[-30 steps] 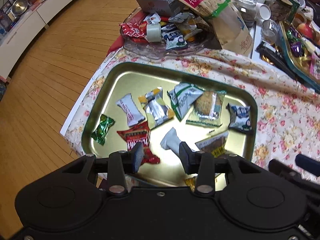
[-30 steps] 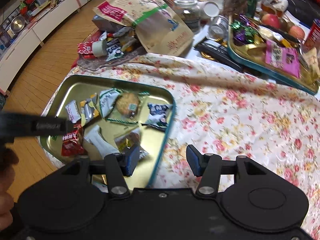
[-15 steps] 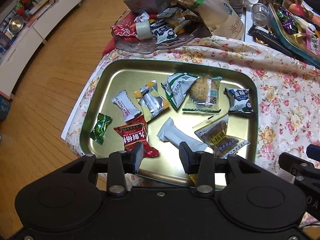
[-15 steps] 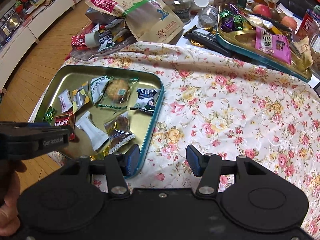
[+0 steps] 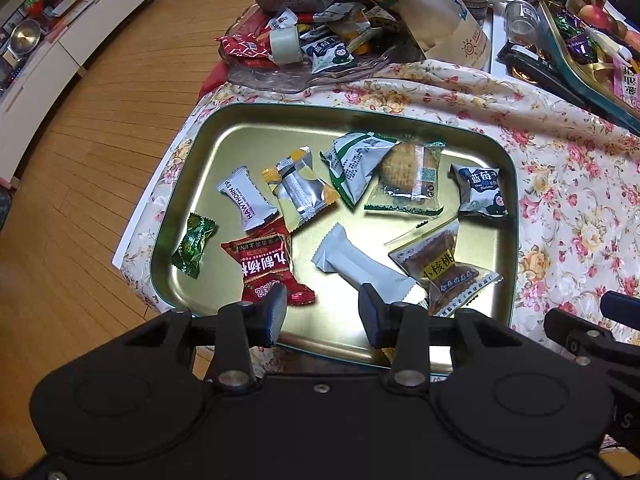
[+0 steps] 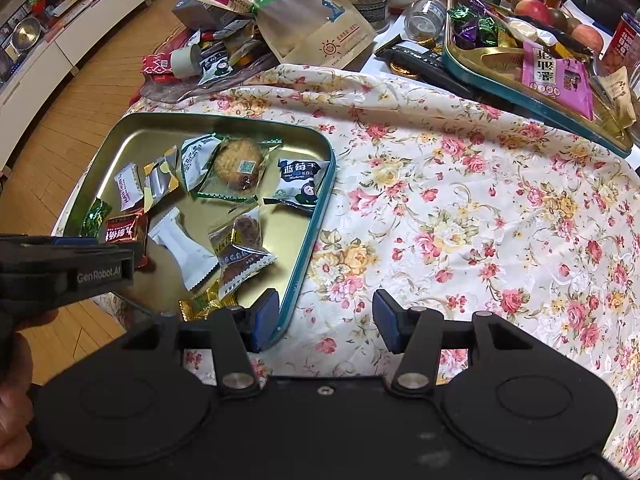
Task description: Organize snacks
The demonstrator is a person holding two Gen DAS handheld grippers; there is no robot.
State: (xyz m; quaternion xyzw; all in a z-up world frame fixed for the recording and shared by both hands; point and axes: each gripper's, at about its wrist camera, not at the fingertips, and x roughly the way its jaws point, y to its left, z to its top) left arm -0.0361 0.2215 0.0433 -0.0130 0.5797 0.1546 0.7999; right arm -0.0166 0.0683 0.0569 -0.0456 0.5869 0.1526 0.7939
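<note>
A gold tray [image 5: 224,136] with a teal rim holds several wrapped snacks: a red packet [image 5: 264,264], a white bar [image 5: 360,266], a green candy [image 5: 194,244], a biscuit pack [image 5: 406,176] and a blueberry packet [image 5: 482,190]. My left gripper [image 5: 322,312] is open and empty above the tray's near edge. My right gripper [image 6: 326,320] is open and empty over the floral cloth, just right of the tray [image 6: 308,240]. The left gripper body [image 6: 68,268] shows at the left of the right wrist view.
A glass dish [image 5: 280,76] piled with snacks and a big paper bag [image 6: 296,12] lie behind the tray. A second teal tray [image 6: 520,96] with sweets sits at the back right, with jars and fruit. The table edge and wooden floor are to the left.
Both grippers have drawn back and up from the tray, so more of the tray and cloth shows. Both stayed open and empty.
</note>
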